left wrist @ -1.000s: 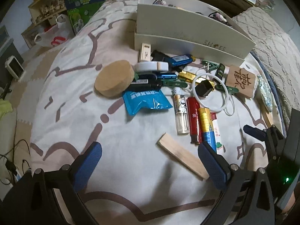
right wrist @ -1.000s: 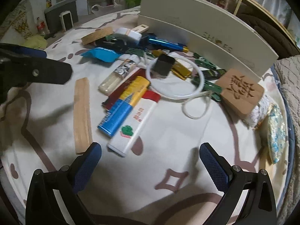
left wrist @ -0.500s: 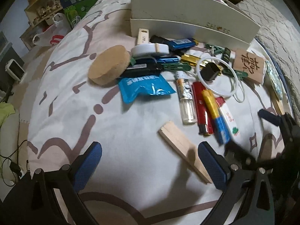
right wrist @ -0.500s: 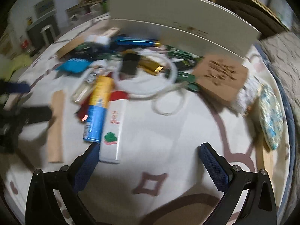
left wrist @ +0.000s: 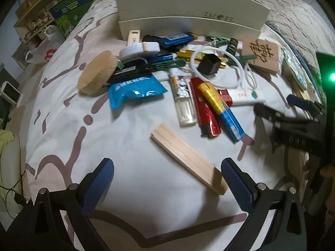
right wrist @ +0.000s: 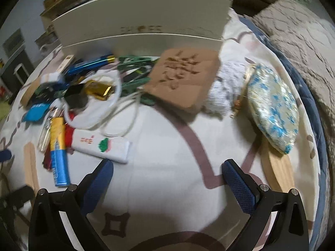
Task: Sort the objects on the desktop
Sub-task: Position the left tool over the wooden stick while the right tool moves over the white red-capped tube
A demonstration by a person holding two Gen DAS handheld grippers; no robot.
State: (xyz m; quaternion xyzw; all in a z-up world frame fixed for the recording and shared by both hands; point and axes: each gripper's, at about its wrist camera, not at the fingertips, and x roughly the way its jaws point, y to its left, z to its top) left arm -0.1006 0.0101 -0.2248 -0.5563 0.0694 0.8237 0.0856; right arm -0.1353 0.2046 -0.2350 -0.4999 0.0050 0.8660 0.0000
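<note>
A jumble of small objects lies unsorted on a patterned cloth: lighters (left wrist: 209, 106), a blue packet (left wrist: 134, 90), a round cork block (left wrist: 97, 74), a white cable (left wrist: 228, 71) and a carved wooden tile (right wrist: 184, 79). A wooden strip (left wrist: 187, 158) lies nearest. Beyond them stands a white shoe box (left wrist: 188, 18); its inside is hidden. Left gripper (left wrist: 167, 182) and right gripper (right wrist: 167, 179) both gape wide, holding nothing. Sorting looks barely begun.

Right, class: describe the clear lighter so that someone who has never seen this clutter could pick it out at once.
Start at the big white box at the back and come forward through the pile to the row of lighters lying side by side. The clear lighter is leftmost, beside the blue packet. Unlike the red lighter and yellow-and-blue lighter, its lower body is see-through.
</note>
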